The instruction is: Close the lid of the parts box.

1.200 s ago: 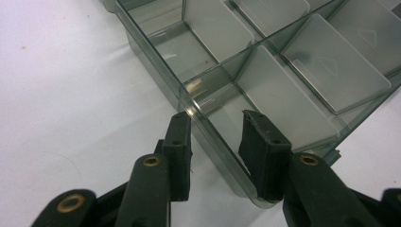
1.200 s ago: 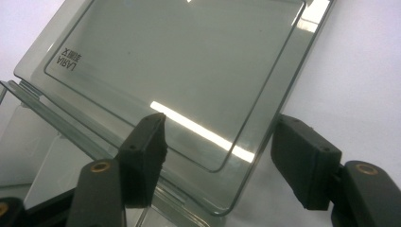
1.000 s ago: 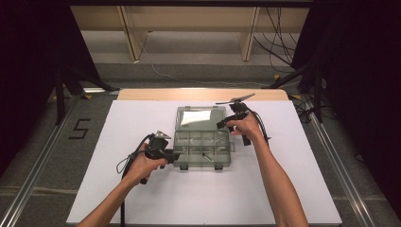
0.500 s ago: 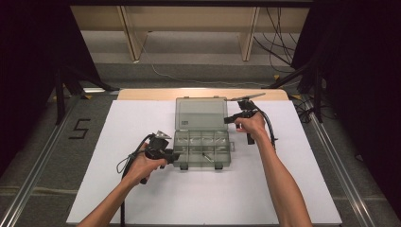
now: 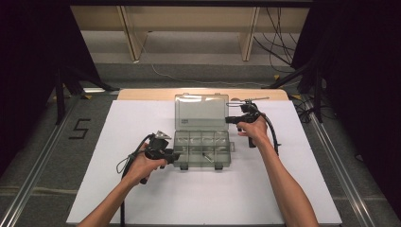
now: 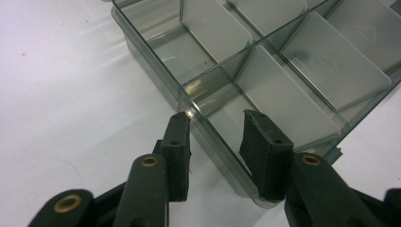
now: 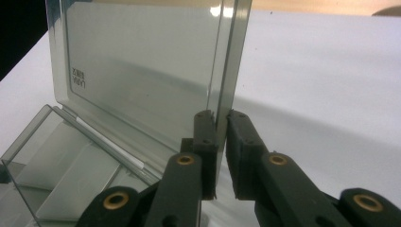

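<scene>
- white table top [image 5: 142, 189], bare wooden strip [image 5: 142, 94] along 12 o'clock edge
- clear compartment box [image 5: 202, 150] lies just past table centre, toward 12 o'clock, lid [image 5: 198, 111] raised on its 12 o'clock side
- two latches [image 5: 183, 166] on box's 6 o'clock edge
- thin metal rod [image 5: 248, 100] at 1 o'clock, near far edge

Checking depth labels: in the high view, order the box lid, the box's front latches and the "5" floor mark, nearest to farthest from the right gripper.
From the right gripper:
1. Box lid, beside it, its right edge between the jaws.
2. Front latches, nearer the person, on the box's front wall.
3. "5" floor mark, far left, off the table.
</scene>
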`<state>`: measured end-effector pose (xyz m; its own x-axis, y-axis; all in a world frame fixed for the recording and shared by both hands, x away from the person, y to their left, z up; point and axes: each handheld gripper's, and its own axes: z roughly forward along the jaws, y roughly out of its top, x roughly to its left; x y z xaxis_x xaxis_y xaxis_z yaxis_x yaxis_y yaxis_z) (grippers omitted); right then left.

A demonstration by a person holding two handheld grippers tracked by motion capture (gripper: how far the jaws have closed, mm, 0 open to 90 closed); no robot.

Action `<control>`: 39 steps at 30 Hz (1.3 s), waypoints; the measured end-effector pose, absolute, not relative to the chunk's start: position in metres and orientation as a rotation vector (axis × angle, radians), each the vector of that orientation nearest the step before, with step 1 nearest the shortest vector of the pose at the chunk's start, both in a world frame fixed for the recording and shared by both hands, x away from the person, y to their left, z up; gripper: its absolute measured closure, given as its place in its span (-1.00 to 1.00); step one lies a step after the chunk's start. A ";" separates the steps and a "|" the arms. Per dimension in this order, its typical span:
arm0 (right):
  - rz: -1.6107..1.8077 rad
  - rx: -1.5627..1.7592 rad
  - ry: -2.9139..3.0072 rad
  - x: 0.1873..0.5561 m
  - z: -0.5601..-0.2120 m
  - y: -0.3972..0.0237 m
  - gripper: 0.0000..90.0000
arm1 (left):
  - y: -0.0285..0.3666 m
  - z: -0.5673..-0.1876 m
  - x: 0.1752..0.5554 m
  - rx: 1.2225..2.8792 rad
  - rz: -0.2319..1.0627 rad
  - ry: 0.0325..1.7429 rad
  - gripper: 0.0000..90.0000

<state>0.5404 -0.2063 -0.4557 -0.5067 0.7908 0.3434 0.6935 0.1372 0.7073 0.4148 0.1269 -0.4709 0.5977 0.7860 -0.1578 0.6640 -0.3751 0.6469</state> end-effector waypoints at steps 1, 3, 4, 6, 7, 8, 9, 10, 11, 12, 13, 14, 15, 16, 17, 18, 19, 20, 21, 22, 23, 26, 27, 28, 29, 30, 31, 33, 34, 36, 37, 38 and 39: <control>1.289 1.483 2.299 0.534 -0.452 -0.205 0.86 | 0.127 -0.471 0.415 2.144 0.233 1.136 0.38; 1.298 1.396 2.296 0.532 -0.452 -0.206 0.86 | 0.127 -0.471 0.415 2.152 0.234 1.126 0.37; 1.298 1.396 2.296 0.532 -0.452 -0.206 0.86 | 0.127 -0.471 0.415 2.152 0.236 1.126 0.37; 1.302 1.369 2.279 0.528 -0.452 -0.205 0.86 | 0.127 -0.471 0.415 2.154 0.238 1.124 0.36; 1.301 1.340 2.281 0.527 -0.452 -0.205 0.86 | 0.127 -0.471 0.415 2.152 0.236 1.125 0.36; 1.298 1.312 2.279 0.526 -0.452 -0.205 0.86 | 0.127 -0.471 0.415 2.152 0.237 1.124 0.36; 1.295 1.300 2.278 0.525 -0.452 -0.205 0.86 | 0.127 -0.471 0.415 2.154 0.237 1.122 0.36; 1.294 1.272 2.280 0.523 -0.452 -0.205 0.86 | 0.127 -0.471 0.415 2.152 0.236 1.123 0.36; 1.295 1.263 2.269 0.522 -0.452 -0.204 0.86 | 0.127 -0.471 0.415 2.152 0.237 1.125 0.36; 1.301 1.250 2.266 0.521 -0.452 -0.205 0.86 | 0.127 -0.471 0.415 2.153 0.237 1.124 0.36; 1.299 1.229 2.254 0.521 -0.453 -0.205 0.86 | 0.128 -0.471 0.415 2.153 0.235 1.121 0.35; 1.300 1.219 2.260 0.519 -0.453 -0.205 0.86 | 0.127 -0.471 0.415 2.153 0.237 1.120 0.35; 1.303 1.193 2.257 0.518 -0.454 -0.205 0.86 | 0.127 -0.471 0.415 2.152 0.239 1.121 0.34; 1.301 1.203 2.252 0.517 -0.453 -0.204 0.86 | 0.127 -0.471 0.415 2.155 0.251 1.117 0.34; 1.298 1.168 2.238 0.515 -0.454 -0.204 0.86 | 0.127 -0.471 0.415 2.154 0.250 1.118 0.33; 1.298 1.168 2.238 0.515 -0.454 -0.204 0.86 | 0.127 -0.471 0.415 2.154 0.250 1.118 0.33; 1.301 1.158 2.226 0.513 -0.454 -0.204 0.87 | 0.127 -0.471 0.415 2.156 0.252 1.115 0.33; 1.301 1.158 2.226 0.513 -0.454 -0.204 0.87 | 0.127 -0.471 0.415 2.156 0.252 1.115 0.33; 1.296 1.165 2.230 0.512 -0.454 -0.204 0.87 | 0.127 -0.471 0.415 2.156 0.254 1.115 0.33; 1.304 1.156 2.212 0.510 -0.455 -0.204 0.87 | 0.127 -0.471 0.415 2.154 0.255 1.116 0.33; 1.306 1.134 2.203 0.510 -0.456 -0.204 0.87 | 0.127 -0.471 0.415 2.152 0.256 1.118 0.33; 1.313 1.120 2.182 0.506 -0.458 -0.204 0.87 | 0.126 -0.471 0.414 2.148 0.262 1.125 0.33; 1.322 1.128 2.170 0.505 -0.459 -0.203 0.87 | 0.126 -0.471 0.414 2.155 0.262 1.116 0.34; 1.317 1.103 2.158 0.504 -0.460 -0.203 0.87 | 0.125 -0.471 0.414 2.148 0.266 1.129 0.34; 1.315 1.112 2.160 0.502 -0.459 -0.203 0.87 | 0.125 -0.471 0.414 2.152 0.275 1.128 0.34; 1.302 1.114 2.171 0.501 -0.459 -0.204 0.87 | 0.125 -0.471 0.414 2.151 0.275 1.129 0.35; 1.296 1.101 2.161 0.501 -0.459 -0.204 0.87 | 0.125 -0.471 0.414 2.151 0.276 1.128 0.35; 1.314 1.106 2.158 0.499 -0.460 -0.204 0.87 | 0.125 -0.471 0.414 2.152 0.279 1.129 0.35; 1.313 1.094 2.157 0.499 -0.460 -0.205 0.87 | 0.125 -0.471 0.414 2.153 0.279 1.128 0.35; 1.314 1.091 2.143 0.498 -0.461 -0.204 0.87 | 0.125 -0.471 0.414 2.151 0.281 1.127 0.35; 1.320 1.109 2.147 0.497 -0.461 -0.203 0.87 | 0.125 -0.471 0.414 2.151 0.283 1.127 0.35; 1.318 1.083 2.127 0.497 -0.462 -0.204 0.87 | 0.125 -0.471 0.414 2.149 0.288 1.127 0.34; 1.319 1.083 2.126 0.497 -0.462 -0.204 0.87 | 0.126 -0.471 0.413 2.149 0.292 1.123 0.33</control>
